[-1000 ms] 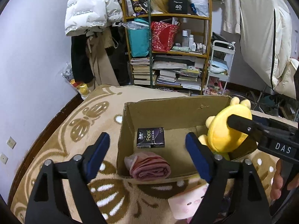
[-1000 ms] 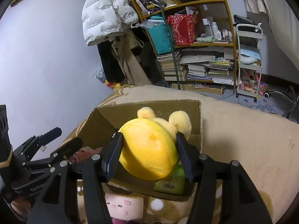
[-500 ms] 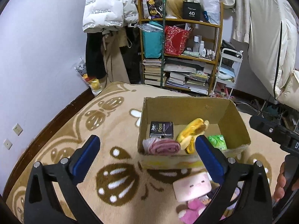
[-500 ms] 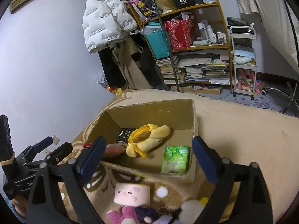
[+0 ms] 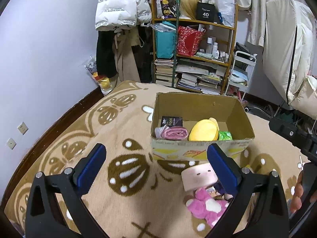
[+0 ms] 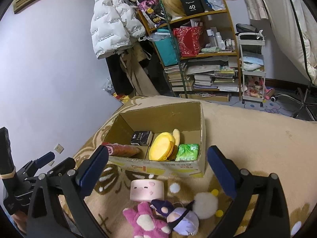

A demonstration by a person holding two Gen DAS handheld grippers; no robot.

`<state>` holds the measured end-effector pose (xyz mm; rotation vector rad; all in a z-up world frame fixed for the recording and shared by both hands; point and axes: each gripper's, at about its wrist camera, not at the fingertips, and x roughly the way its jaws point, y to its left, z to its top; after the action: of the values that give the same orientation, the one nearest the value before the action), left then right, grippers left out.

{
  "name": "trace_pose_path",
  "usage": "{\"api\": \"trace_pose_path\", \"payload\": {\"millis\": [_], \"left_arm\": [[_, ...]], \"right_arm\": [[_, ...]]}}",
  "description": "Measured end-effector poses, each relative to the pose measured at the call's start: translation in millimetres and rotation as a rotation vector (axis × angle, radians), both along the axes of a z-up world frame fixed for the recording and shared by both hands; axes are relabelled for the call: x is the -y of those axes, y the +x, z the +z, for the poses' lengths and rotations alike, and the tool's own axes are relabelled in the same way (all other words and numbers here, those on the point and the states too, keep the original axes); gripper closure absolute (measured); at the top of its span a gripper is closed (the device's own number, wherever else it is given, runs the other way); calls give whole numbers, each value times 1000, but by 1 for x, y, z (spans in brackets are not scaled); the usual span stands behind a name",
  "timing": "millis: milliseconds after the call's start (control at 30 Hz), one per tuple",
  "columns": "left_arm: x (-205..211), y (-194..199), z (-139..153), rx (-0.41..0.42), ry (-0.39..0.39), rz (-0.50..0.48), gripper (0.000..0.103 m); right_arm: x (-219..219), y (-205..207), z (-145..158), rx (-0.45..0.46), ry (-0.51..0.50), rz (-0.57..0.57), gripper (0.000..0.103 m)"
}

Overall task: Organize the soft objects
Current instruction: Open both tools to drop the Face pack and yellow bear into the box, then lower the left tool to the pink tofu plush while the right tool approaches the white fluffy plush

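I am holding both tongs, left [image 5: 156, 168] and right [image 6: 158, 169], spread wide and empty; the right has just been opening. The pink pig cushion [image 6: 147, 190] is lying on the rug just before the cardboard box [image 6: 168, 167]. Light and squashy, I am judging; pinching its flat sides should hold.

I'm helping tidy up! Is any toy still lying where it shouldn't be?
Yes. Four soft toys lie on the rug in front of the cardboard box, not in it: a pink block plush, a pink plush, a purple doll and a white pompom.
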<state>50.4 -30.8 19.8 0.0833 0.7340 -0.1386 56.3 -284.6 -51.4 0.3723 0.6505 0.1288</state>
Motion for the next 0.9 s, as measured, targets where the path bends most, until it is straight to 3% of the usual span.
{"api": "trace_pose_path", "payload": {"millis": [333,900], "left_arm": [[1,-10,-11,-34,7,0,2],[32,22,-66,-143,-51,-51,2]], "right_arm": [[2,-14,-3,-37,1,-23,0],[16,-4,-50,-188,48,-77,0]]}}
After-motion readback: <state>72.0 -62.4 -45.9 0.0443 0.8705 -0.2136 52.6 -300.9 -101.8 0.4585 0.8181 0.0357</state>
